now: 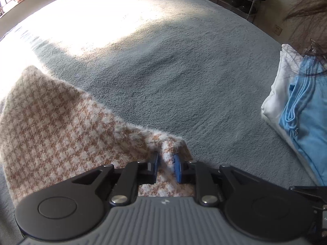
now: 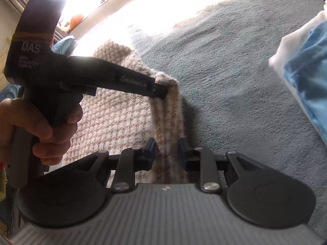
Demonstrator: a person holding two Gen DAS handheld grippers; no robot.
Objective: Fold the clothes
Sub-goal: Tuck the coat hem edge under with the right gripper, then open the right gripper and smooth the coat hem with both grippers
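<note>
Houndstooth knit garment, tan and white, lies flat on the grey-blue bed cover at the bed's near edge, its body spreading away to the left. Its right-hand edge is bunched into a ridge that runs straight away from the person. Both claws sit on that ridge: left gripper pinches the far end, fabric squeezed up between its blue pads; right gripper straddles the near end, the band filling the gap between its pads, apparently gripped. The left hand holds its tool just beside the right one. The ridge's long axis lines up with both claws, so a fold would likely carry it leftward over the body. Folded white and blue clothes rest at the bed's right edge, well apart.
</note>
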